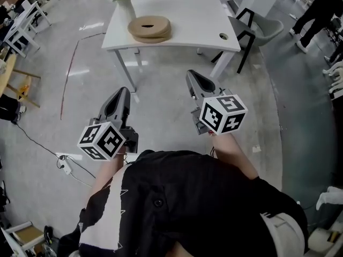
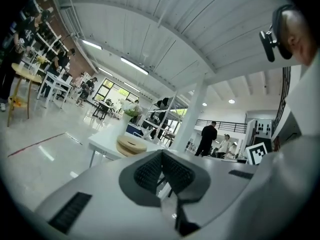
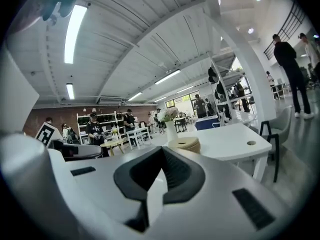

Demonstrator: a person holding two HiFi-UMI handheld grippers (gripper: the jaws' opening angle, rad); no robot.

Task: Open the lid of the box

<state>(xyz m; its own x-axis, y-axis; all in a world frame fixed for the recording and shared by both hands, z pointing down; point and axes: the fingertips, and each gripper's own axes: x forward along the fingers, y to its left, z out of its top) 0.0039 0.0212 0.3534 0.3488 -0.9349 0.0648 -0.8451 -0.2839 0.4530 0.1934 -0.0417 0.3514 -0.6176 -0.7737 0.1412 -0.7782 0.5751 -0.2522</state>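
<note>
Both left gripper [image 1: 123, 93] and right gripper [image 1: 192, 76] have fingers pressed together, holding nothing.

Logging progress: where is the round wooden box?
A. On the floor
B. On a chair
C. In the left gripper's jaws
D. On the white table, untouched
D: the round wooden box lies on the white table, while the left gripper and right gripper, both shut, hang short of it.

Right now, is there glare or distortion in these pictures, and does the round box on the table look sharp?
Head view: bright reflections on the floor, the box sharp. Left gripper view: strong fisheye bending of the ceiling, box small but clear. Right gripper view: ceiling lamp washed out, box small.
</note>
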